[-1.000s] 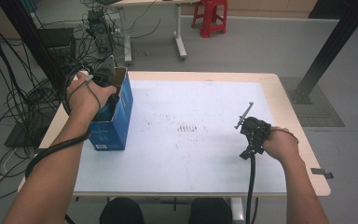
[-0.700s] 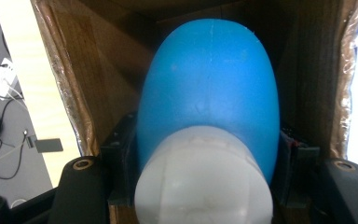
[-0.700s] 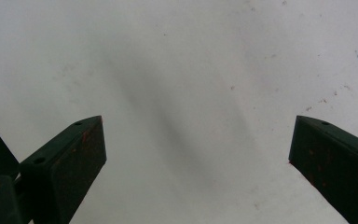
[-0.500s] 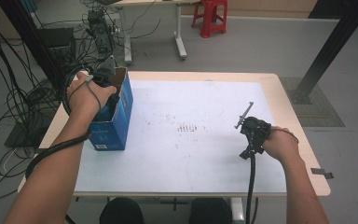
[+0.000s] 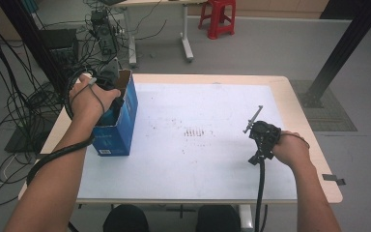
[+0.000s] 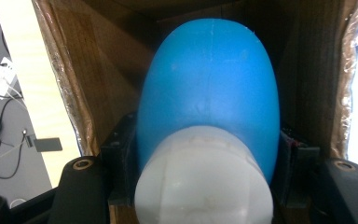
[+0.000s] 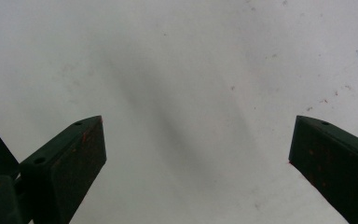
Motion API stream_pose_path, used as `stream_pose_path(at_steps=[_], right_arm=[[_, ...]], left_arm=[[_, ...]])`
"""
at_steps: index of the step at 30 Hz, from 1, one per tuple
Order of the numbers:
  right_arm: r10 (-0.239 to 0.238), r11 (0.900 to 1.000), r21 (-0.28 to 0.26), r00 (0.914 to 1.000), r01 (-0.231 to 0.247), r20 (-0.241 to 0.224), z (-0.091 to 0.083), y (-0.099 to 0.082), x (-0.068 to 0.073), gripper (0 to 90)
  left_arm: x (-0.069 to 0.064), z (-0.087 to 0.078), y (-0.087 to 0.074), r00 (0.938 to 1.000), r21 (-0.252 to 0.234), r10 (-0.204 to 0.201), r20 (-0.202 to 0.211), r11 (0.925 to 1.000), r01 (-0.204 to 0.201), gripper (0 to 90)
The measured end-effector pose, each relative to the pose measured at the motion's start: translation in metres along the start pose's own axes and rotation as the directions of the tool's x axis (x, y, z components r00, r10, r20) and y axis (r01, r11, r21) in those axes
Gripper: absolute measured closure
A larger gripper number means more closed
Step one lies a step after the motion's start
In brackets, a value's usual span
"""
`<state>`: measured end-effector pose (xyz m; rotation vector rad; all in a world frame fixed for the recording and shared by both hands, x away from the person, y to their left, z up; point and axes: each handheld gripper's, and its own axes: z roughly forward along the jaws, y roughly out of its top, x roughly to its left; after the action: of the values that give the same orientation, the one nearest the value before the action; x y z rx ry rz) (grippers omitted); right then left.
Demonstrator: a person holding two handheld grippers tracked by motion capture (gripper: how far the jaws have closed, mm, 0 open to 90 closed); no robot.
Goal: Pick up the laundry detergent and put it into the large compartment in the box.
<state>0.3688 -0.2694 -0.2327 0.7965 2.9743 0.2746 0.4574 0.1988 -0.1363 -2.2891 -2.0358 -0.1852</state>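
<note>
Blue bottle is being pinched by left gripper inside box upper left; should lift straight, right gripper idling spread

High view overhead facing forward over the table, left gripper view close inside the box, right gripper view near the tabletop

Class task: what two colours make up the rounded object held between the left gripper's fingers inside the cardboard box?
Blue body with a white end, clearest in the left gripper view.
</note>
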Motion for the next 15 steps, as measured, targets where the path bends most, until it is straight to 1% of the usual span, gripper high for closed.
stream_pose_path(at_steps=[15], right_arm=[[-0.004,1.0,-0.002,1.0,0.004,0.007,-0.0029,-0.0005,0.0011,3.4]], left_arm=[[0.0015,-0.0002,-0.0015,1.0,-0.003,0.001,0.003,1.0,-0.001,37.6]])
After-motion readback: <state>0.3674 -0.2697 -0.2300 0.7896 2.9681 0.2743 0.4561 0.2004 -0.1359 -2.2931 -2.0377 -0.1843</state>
